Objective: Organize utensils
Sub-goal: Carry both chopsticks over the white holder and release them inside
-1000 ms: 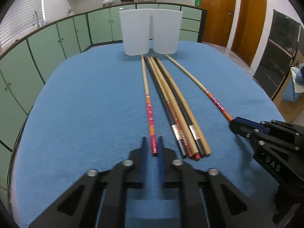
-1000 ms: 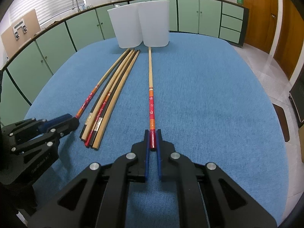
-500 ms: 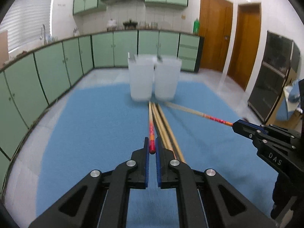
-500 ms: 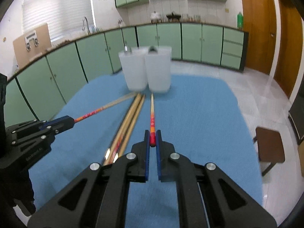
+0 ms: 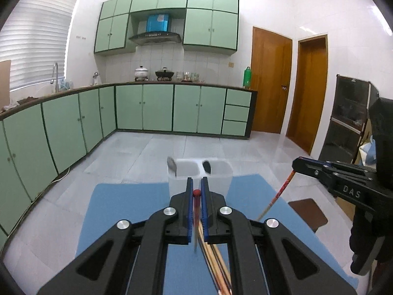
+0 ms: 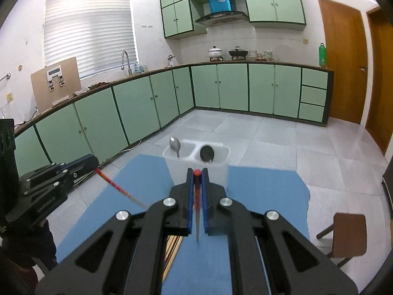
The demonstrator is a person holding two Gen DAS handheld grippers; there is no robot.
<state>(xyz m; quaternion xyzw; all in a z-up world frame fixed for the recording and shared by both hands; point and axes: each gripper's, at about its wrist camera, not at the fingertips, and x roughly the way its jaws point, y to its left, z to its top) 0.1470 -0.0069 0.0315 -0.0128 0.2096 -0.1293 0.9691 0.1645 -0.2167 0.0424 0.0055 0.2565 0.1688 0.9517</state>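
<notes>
My left gripper (image 5: 196,193) is shut on a red-ended chopstick (image 5: 196,206), lifted high, hanging down between the fingers. My right gripper (image 6: 196,172) is shut on another red-ended chopstick (image 6: 197,204) the same way; it also shows in the left wrist view (image 5: 277,196). The left one shows in the right wrist view (image 6: 115,184). Two white cups stand side by side at the table's far end: the left cup (image 6: 178,157) holds a metal spoon (image 6: 175,144), the right cup (image 6: 216,162) a dark spoon (image 6: 206,153). Several chopsticks (image 5: 216,258) lie on the blue table (image 5: 127,209).
A brown stool (image 6: 348,233) stands right of the table. Green kitchen cabinets (image 5: 172,108) run along the far wall and the left side. Wooden doors (image 5: 270,83) are at the back right. A black shelf unit (image 5: 348,120) stands on the right.
Both grippers have risen well above the table and tilted up, each lifting its chopstick off the cloth. The cups now appear below and ahead.
</notes>
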